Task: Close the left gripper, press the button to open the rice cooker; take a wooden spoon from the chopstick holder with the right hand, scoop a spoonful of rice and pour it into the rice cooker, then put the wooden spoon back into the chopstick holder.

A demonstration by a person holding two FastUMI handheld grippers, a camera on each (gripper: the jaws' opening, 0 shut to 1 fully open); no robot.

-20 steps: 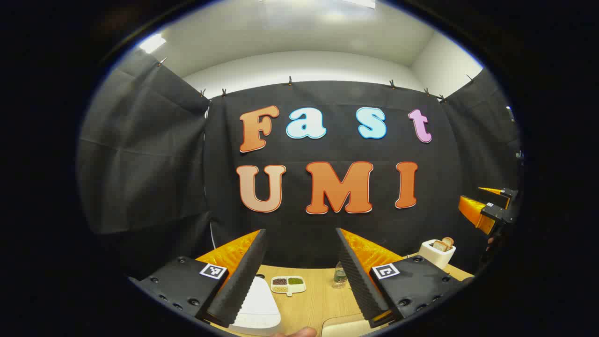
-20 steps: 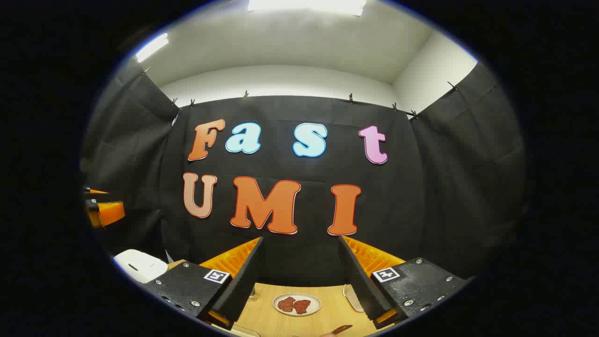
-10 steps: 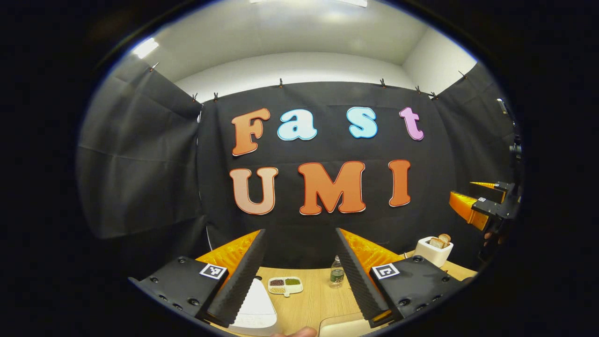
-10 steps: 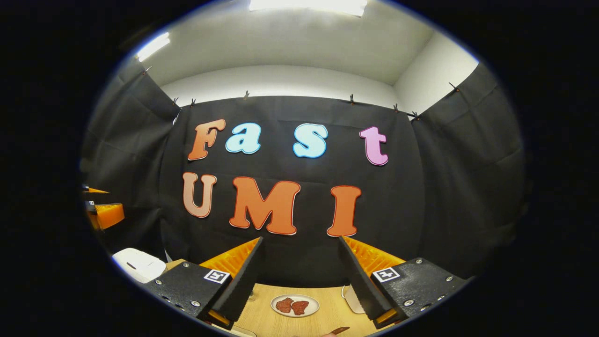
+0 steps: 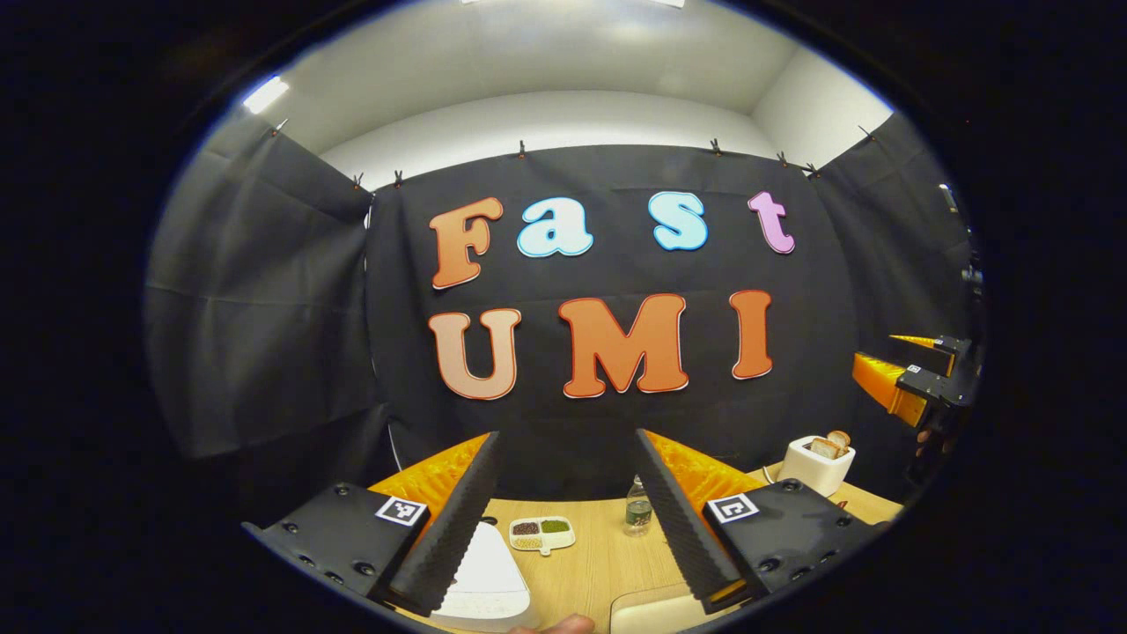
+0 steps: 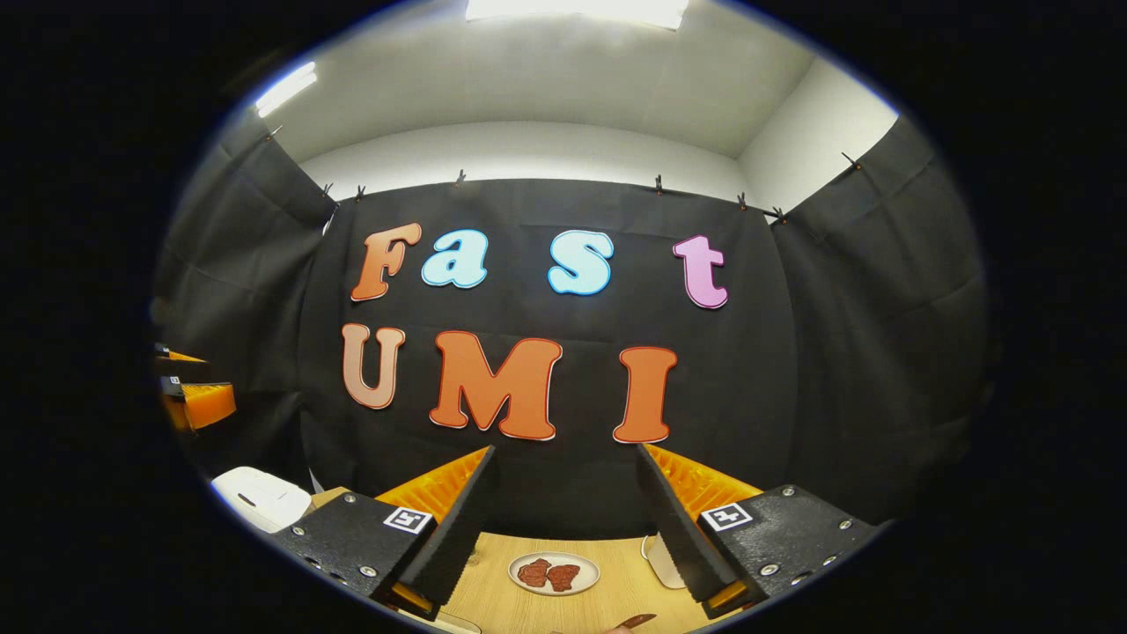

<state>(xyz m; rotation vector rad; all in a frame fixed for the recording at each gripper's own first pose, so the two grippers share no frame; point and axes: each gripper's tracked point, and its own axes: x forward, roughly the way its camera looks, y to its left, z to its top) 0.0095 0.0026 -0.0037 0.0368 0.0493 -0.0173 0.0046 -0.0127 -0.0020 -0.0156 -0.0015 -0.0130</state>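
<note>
On the wooden tabletop (image 5: 599, 563) | left tongs (image 5: 563, 519) released over white rice cooker (image 5: 484, 572), toaster (image 5: 817, 465) at right edge | right tongs (image 6: 563, 528) released above round plate (image 6: 553, 573).

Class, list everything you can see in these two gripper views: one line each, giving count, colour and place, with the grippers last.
Rice cooker: one, white, near left on the table.
Table: one, light wood.
Divided dish: one, white, holding dark, green and pale grains, mid table.
Bottle: one, clear, mid table.
Toaster: one, white, with bread, far right.
Plate: one, white, red-brown pieces on it.
Left gripper: open.
Right gripper: open.
</note>
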